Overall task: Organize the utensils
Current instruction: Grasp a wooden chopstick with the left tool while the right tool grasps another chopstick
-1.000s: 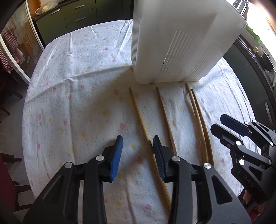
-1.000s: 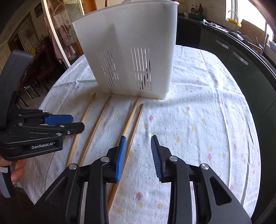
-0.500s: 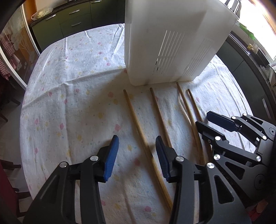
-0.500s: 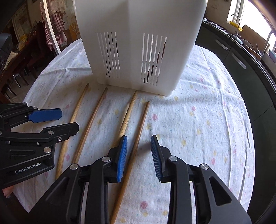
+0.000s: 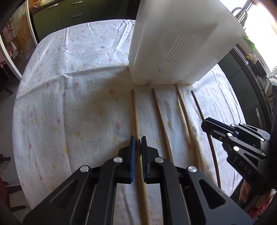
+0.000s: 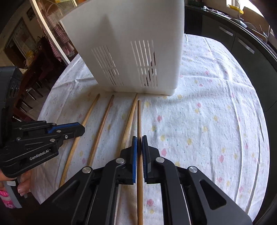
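Note:
Several long wooden sticks lie side by side on the flowered tablecloth, pointing at a white slotted utensil holder, which also shows in the right wrist view. My left gripper is shut on the leftmost stick. My right gripper is shut on the rightmost stick. In the right wrist view the left gripper shows closed over the leftmost stick. Two sticks lie between them.
The round table's edge curves close on the right, with dark cabinets beyond. Dark green drawers stand past the far edge. Chairs stand at the left.
Both grippers moved forward and down onto the sticks. Each went from open to shut, the left on the leftmost stick, the right on the rightmost one.

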`<state>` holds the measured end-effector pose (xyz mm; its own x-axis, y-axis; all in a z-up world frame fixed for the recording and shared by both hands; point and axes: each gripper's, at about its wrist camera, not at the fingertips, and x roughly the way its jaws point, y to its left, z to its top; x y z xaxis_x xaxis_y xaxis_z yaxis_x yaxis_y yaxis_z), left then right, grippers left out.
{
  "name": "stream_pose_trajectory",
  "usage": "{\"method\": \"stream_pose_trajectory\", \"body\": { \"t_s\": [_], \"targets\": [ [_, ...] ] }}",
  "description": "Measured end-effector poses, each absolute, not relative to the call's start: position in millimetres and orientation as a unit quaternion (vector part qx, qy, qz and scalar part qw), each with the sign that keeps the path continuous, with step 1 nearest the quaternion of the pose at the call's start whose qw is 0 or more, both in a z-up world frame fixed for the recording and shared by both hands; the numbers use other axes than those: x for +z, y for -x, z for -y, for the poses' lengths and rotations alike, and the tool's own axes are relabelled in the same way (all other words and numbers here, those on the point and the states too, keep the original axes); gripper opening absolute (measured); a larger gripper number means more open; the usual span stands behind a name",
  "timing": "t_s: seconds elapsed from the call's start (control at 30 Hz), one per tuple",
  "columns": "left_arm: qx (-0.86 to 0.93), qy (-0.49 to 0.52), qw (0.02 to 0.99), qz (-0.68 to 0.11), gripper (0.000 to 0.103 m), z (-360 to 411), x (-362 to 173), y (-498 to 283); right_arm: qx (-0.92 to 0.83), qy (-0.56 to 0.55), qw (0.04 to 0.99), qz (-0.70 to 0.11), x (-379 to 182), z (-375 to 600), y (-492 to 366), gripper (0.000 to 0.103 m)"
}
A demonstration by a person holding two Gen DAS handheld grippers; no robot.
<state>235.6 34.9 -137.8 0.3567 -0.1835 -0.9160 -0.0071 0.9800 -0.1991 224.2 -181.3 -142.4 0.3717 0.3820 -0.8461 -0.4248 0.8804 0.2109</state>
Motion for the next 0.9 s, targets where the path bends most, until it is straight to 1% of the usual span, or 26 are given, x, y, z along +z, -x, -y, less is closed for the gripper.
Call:
{"method": "stream_pose_trajectory", "body": {
  "t_s": [0.13,0.33,0.53,0.9],
  "targets": [
    [-0.061,0.085,0.827,-0.553,0.006,-32.8,-125.1,-229.5,0.262,-0.014,0.84,-0.476,-113.5,202.7,-216.1,0.006],
    [-0.074,0.066,0.852,-0.514,0.006,-24.1,-87.0,-211.9,0.281,-0.045,0.855,-0.435,-79.2,228.2,-196.6,0.006],
    [-0.086,0.055,0.871,-0.481,0.006,-18.4,-54.9,-192.3,0.297,-0.059,0.859,-0.413,-62.6,242.5,-180.9,0.006],
    [-0.097,0.04,0.894,-0.437,0.006,-7.4,-14.1,-166.4,0.315,-0.069,0.868,-0.379,-35.3,253.0,-159.2,0.006]
  ]
}}
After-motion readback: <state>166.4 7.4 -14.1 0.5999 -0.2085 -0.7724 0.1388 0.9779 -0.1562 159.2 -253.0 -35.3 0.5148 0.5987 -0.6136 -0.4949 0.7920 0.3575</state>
